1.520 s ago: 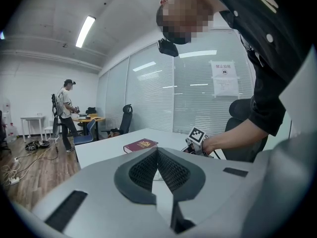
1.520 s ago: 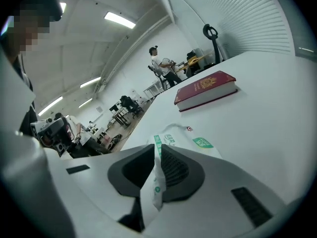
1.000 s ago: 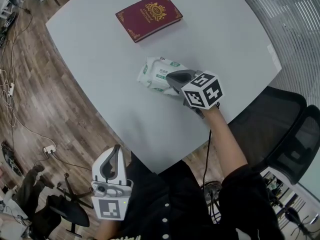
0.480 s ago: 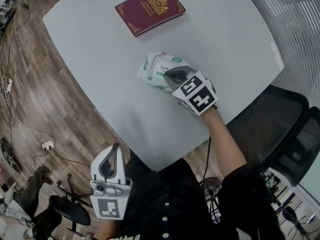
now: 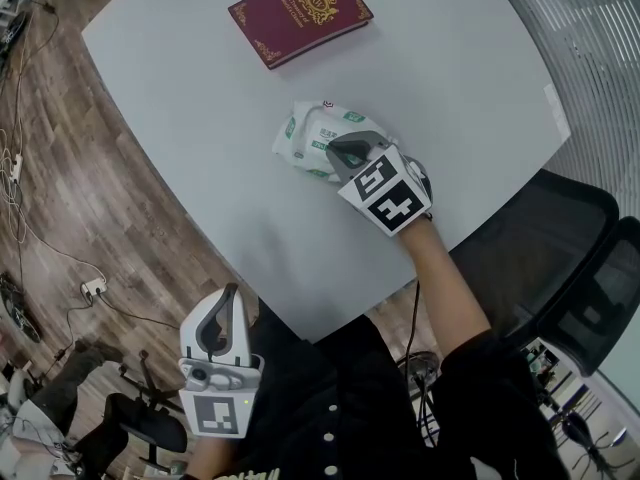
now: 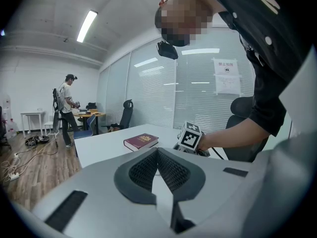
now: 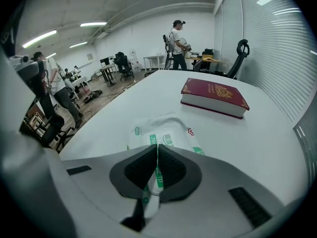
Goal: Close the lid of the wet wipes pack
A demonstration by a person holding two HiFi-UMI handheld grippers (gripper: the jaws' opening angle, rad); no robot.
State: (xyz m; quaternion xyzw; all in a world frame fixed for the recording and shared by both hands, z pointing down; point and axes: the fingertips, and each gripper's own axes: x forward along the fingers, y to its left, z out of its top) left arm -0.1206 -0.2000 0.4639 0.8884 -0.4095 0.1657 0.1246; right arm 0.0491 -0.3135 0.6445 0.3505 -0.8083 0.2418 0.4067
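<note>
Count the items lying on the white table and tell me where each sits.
2. The red book lies at the far side of the table; the wet wipes pack lies nearer the person, partly under the right gripper. That gripper may hide something small.

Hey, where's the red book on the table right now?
In the head view the red book lies flat near the far side of the grey table, beyond the wet wipes pack and clearly apart from it.

Table (image 5: 200, 118) holds wipes pack (image 5: 308, 136); seemingly a book (image 5: 300, 16).
</note>
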